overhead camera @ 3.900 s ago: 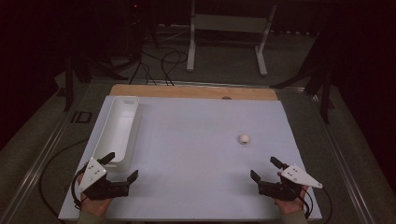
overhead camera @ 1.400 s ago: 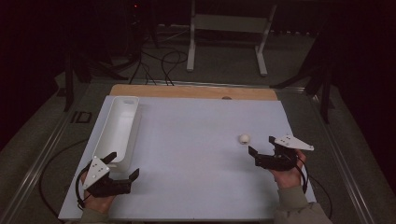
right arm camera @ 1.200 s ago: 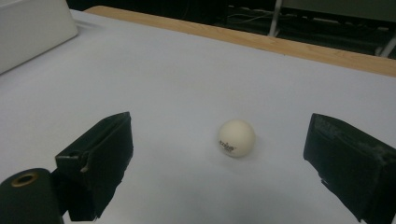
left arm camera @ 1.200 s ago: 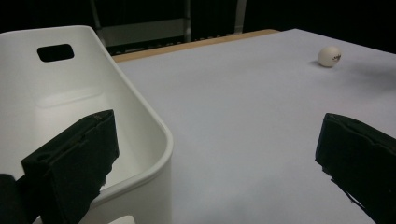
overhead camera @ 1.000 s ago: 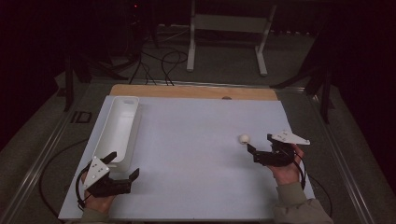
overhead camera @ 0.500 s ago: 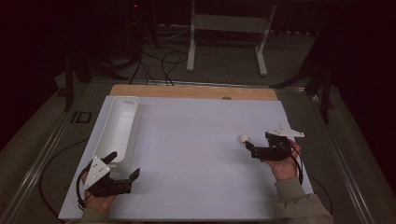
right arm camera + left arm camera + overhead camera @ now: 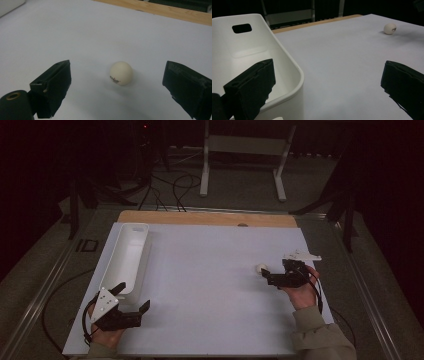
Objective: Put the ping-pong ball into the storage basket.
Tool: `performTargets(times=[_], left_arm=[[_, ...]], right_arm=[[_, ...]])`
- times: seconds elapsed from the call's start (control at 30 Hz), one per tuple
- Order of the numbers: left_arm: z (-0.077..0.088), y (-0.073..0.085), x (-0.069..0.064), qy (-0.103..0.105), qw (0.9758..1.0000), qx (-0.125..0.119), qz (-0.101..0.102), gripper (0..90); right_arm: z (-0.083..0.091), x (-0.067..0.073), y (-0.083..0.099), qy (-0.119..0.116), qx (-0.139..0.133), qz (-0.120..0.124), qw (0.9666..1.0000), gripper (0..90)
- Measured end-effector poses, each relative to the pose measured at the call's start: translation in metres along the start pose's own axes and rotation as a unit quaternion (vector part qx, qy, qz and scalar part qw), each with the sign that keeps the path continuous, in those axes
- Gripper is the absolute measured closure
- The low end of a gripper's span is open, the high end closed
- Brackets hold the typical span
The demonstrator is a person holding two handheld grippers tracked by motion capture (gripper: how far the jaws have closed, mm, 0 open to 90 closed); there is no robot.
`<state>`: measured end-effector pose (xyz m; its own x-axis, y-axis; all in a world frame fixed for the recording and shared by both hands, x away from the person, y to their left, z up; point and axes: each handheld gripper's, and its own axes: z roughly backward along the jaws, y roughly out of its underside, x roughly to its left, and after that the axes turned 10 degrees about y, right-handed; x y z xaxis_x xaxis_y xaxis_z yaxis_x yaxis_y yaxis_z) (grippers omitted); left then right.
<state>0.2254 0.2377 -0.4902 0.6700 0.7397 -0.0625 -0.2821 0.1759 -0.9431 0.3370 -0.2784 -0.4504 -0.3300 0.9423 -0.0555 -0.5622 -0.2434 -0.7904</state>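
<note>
Your right gripper (image 7: 117, 87), having travelled up from the table's near edge, is now framing the ball (image 7: 121, 73) at its 12 o'clock, jaws wide, ready to pinch; left gripper (image 7: 131, 302) idling wide by the bin (image 7: 127, 255).

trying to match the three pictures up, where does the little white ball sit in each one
High view: the ball lies right of centre on the white table, just off the right tongs.
Left gripper view: the ball is far off at upper right.
Right gripper view: the ball sits centred between the open jaws, untouched.
Shared landmark: the wooden strip along the table's far edge, also at and.
</note>
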Motion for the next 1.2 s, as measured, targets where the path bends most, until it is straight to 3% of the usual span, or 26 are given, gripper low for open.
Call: performTargets(times=[1.2], left_arm=[[-0.001,0.0,-0.001,0.003,1.0,0.001,-0.004,0.0]], right_arm=[[-0.023,-0.003,-0.024,0.009,0.045,0.006,0.9989,8.3]])
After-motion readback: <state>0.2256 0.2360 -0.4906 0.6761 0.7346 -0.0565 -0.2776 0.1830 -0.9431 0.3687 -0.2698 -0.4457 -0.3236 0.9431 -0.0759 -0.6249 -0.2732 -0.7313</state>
